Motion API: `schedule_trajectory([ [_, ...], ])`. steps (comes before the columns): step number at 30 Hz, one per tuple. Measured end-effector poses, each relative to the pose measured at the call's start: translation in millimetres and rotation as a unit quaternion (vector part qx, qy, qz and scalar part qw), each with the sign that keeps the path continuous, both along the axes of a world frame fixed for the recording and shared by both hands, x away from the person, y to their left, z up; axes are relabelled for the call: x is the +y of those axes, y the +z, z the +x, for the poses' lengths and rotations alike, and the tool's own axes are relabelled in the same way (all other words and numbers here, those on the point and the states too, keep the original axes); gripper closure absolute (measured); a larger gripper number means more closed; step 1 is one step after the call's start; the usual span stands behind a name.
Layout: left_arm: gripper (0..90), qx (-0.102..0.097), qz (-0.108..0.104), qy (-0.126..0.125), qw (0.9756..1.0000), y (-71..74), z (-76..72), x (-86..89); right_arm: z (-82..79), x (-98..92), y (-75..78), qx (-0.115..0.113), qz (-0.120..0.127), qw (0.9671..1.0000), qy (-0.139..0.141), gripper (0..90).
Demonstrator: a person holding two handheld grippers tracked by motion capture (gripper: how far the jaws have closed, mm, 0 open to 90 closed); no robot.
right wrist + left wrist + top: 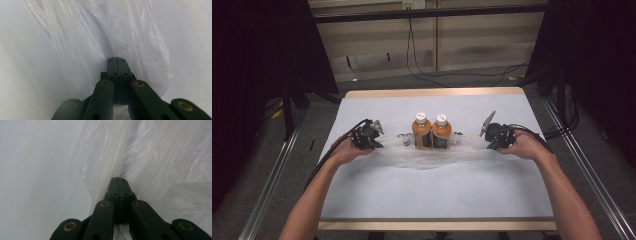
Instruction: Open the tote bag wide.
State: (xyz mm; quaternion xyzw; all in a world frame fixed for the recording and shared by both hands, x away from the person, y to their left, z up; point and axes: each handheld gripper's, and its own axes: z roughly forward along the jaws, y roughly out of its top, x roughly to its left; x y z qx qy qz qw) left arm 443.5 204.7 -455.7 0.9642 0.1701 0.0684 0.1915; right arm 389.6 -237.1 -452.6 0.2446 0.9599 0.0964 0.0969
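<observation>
Two orange bottles with white caps, one [422, 133] beside the other [441, 132], stand upright at the table's middle inside a clear plastic bag [427, 157]. The bag is stretched sideways between my two grippers. My left gripper [379, 144] is shut on the bag's left edge, and in the left gripper view its jaws [119, 180] meet on the crinkled film [155, 157]. On the bag's right edge my right gripper [486, 144] is shut, its jaws [116, 60] pinching gathered film [100, 32].
A white cloth [432, 190] covers the wooden table [432, 92], with open cloth in front of and behind the bag. Dark stands [287, 110] and metal rails [267, 185] flank the table. Cables [422, 70] lie on the floor behind it.
</observation>
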Motion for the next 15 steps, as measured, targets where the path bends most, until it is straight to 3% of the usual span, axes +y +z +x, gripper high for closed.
schedule_trajectory([
  [4,90.0,-0.007,-0.012,0.015,0.9998,-1.0,-4.3,-4.3,-0.6,-0.9,-0.1,-0.004,0.007,0.9999,-0.008,90.0],
  [7,90.0,-0.003,-0.048,0.024,0.9985,-0.5,-3.6,-1.9,0.6,-1.9,-0.4,-0.008,0.016,0.9998,-0.012,90.0],
  [8,90.0,-0.004,-0.057,0.029,0.9979,-0.8,-3.3,-1.3,0.3,-2.5,0.5,-0.009,0.038,0.9992,-0.014,90.0],
  [10,90.0,-0.003,-0.073,0.028,0.9969,1.0,-3.0,-0.8,-0.4,-2.5,1.2,-0.012,0.045,0.9988,-0.013,90.0],
  [13,89.3,-0.001,-0.112,0.032,0.9932,7.2,-5.6,-2.4,-4.0,-1.2,2.0,-0.027,0.080,0.9963,-0.016,90.0],
  [14,89.3,-0.008,-0.125,0.031,0.9917,9.5,-7.0,-4.4,-4.9,-1.2,1.6,-0.030,0.096,0.9948,-0.015,90.0],
  [15,89.1,-0.009,-0.134,0.027,0.9906,11.8,-8.0,-7.5,-5.9,-0.6,1.4,-0.031,0.098,0.9946,-0.015,90.0],
])
